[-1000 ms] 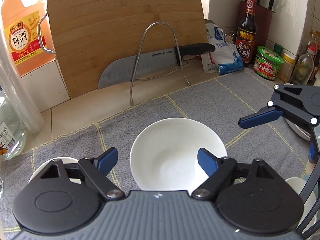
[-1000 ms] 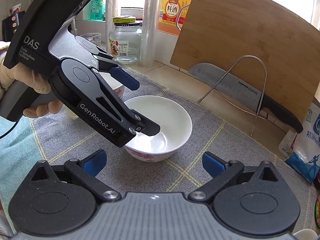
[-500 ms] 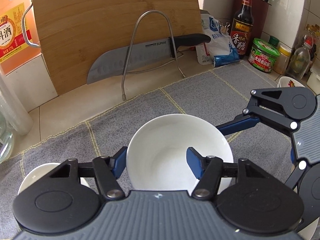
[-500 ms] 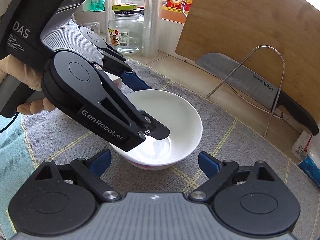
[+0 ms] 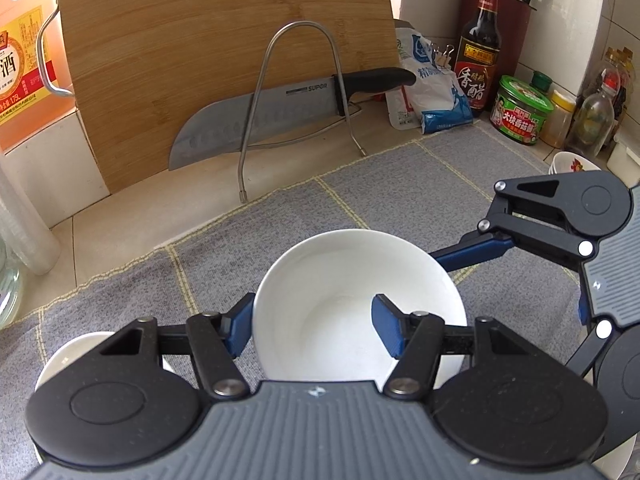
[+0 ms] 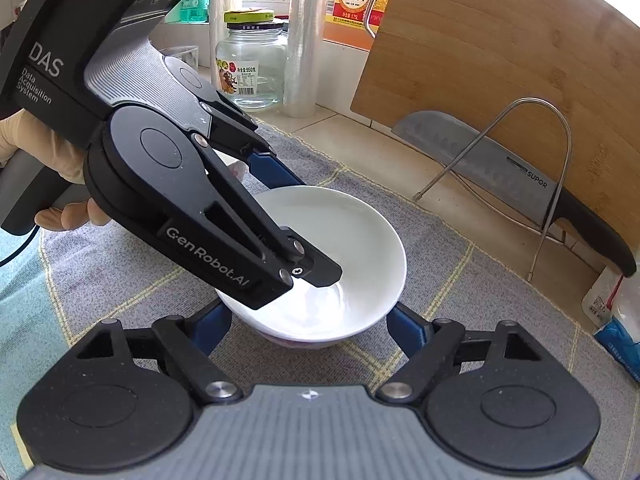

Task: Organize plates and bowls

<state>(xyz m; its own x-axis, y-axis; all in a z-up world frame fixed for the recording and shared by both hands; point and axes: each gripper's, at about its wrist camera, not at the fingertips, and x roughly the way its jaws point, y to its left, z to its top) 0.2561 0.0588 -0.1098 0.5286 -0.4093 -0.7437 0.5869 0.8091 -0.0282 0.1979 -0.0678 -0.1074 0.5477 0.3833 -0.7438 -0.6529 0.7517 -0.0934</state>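
Straddling the bowl (image 5: pixel 344 280) rim, left gripper (image 5: pixel 312 330) grips.

Black two-finger left gripper (image 6: pixel 320 276) with blue pads, silver screws, ribbed grey body, showing white "GenRobot.AI" and "DAS" lettering; thin glove covering the hand (image 6: pixel 44 160) at the frame's left.

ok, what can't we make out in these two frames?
- Left wrist view: second white bowl, mostly behind the left gripper's body.
- Right wrist view: right gripper's closing fingers against the white bowl; its rim hides any contact.
- Right wrist view: near rim under the left gripper.
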